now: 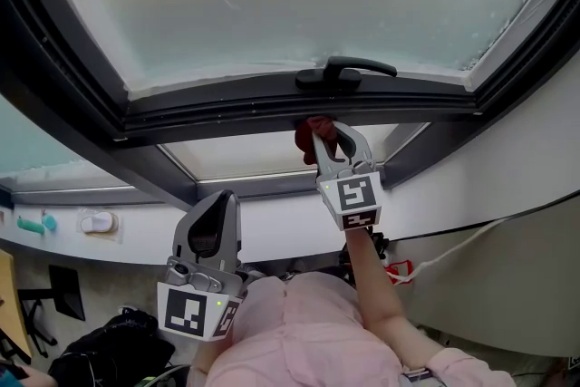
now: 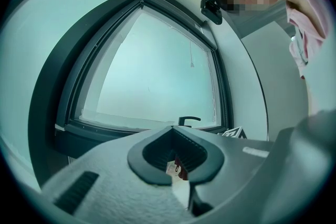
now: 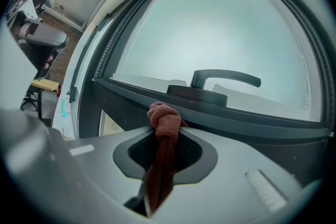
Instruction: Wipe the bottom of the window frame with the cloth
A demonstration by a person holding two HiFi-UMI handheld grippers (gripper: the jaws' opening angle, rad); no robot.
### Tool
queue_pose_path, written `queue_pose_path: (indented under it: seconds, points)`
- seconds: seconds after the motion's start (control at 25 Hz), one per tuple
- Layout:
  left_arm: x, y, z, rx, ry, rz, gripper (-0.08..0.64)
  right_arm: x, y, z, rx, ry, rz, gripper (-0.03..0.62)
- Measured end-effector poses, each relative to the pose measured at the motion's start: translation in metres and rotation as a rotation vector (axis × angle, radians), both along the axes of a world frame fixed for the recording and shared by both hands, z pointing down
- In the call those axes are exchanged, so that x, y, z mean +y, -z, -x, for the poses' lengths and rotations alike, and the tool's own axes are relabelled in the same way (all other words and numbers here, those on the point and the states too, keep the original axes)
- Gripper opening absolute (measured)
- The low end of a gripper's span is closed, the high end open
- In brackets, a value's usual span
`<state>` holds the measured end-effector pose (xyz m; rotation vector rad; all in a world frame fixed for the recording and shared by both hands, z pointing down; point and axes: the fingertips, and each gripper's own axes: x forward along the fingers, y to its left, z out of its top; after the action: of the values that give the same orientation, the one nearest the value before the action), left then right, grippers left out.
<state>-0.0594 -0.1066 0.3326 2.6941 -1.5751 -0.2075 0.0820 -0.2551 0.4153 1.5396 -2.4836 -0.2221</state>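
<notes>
A dark window frame [image 1: 299, 109] runs across the head view, with a black handle [image 1: 346, 69] on its bottom bar. My right gripper [image 1: 337, 139] is raised to that bar and shut on a red-brown cloth [image 1: 314, 137]. The bunched end of the cloth touches the underside of the bar just below the handle. In the right gripper view the knotted cloth [image 3: 163, 119] sticks out between the jaws against the frame bar [image 3: 247, 119], under the handle [image 3: 226, 78]. My left gripper [image 1: 216, 215] hangs lower left, shut and holding nothing. Its jaws [image 2: 174, 129] point toward the window.
A white ledge [image 1: 272, 236] curves below the window, carrying a teal item [image 1: 36, 225] and a white item [image 1: 98, 221] at the left. A black bag [image 1: 109, 349] lies on the floor. A white cable [image 1: 453, 247] and a small red thing [image 1: 397, 268] hang at the right.
</notes>
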Motion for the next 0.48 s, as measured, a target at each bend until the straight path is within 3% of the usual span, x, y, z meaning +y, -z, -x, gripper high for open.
queue_pose_path:
  seconds: [0.48]
  points:
    - [-0.0065,-0.0006,-0.0039,-0.002,-0.01,0.009,-0.002,-0.0082,-0.0009,-0.0003,0.022,-0.005,-0.027,0.066]
